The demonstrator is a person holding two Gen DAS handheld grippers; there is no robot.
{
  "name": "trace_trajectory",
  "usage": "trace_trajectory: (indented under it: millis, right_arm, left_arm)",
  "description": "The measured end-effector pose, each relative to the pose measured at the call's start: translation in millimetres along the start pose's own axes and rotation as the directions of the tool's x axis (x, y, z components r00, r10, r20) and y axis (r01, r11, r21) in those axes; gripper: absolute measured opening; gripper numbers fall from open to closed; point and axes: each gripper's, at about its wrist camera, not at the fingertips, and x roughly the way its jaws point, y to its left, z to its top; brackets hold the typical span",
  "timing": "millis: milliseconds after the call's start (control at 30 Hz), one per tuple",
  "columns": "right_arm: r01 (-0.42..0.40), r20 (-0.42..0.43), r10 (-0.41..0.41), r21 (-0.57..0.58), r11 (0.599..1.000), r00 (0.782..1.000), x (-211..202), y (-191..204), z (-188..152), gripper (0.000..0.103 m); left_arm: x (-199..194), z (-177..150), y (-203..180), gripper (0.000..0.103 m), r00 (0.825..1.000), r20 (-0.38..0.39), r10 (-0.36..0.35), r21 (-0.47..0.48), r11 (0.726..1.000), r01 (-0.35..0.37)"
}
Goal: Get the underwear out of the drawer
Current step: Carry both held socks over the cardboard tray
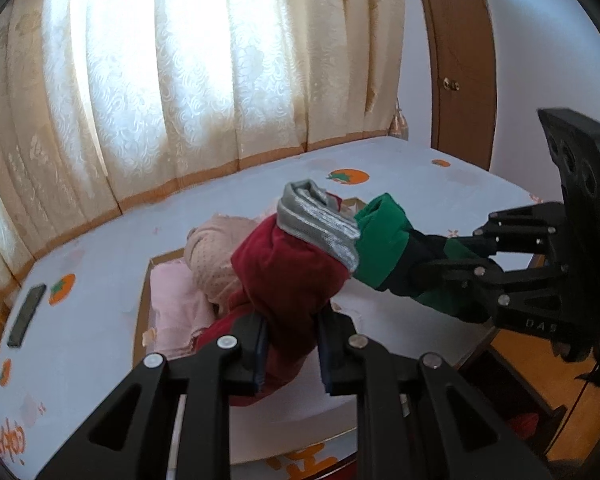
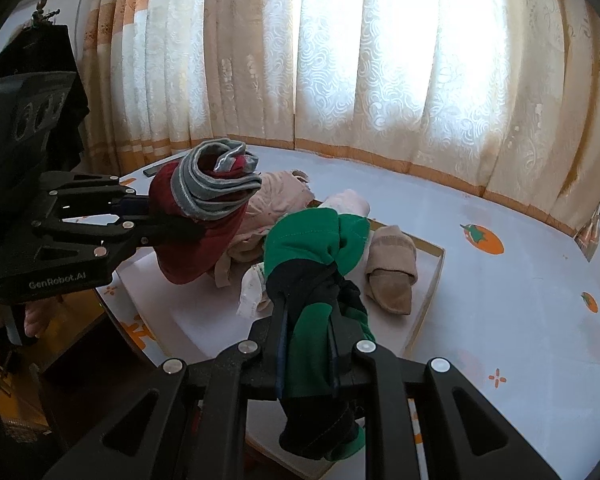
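- left gripper (image 1: 292, 354) jaws pinching red underwear (image 1: 290, 276) with grey waistband — lifted clear above the drawer (image 2: 434, 280)
- right gripper (image 2: 306, 354) jaws clamped on green-and-navy underwear (image 2: 320, 248), also up off the tray
- left to do, by my read: beige rolled pieces (image 2: 392, 270) and pink items (image 1: 180, 308) lie inside the drawer on the bed (image 2: 520, 300)

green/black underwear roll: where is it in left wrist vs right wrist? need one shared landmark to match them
Left wrist: green and black roll sits right of centre, clamped in the right tongs coming in from the right edge.
Right wrist: same roll is at centre bottom, running up from between the camera's own tongs.
Shared landmark: the red roll with the grey band, beside the green one in both views.
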Motion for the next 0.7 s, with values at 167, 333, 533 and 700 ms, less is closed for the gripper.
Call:
trace_trajectory:
  millis: [167,333,533,700]
  right_arm:
    - [0.001,-0.013,-0.001,0.017,1.0,1.0,4.2,-3.2,-0.1,0.017]
    - [0.002,-0.037,-0.001,0.038,0.999,0.999,11.1,-7.0,-0.5,0.017]
    - [0.024,-0.072,-0.02,0.049,0.999,0.997,18.1,-11.5,-0.9,0.017]
    - [0.033,-0.107,-0.026,0.063,0.998,0.994,26.1,-15.0,-2.6,0.017]
  left_arm:
    - [-1.6,-4.3,-16.3,0.018,0.998,0.038,0.039,0.127,0.991,-0.044]
    - [6.8,-10.4,-26.7,0.018,0.999,0.021,0.044,0.19,0.981,-0.047]
    - [15.0,-22.2,-38.2,0.018,1.0,-0.012,0.029,0.247,0.969,-0.025]
    - [24.3,-27.1,-42.0,0.018,0.997,-0.074,-0.012,0.222,0.975,0.029]
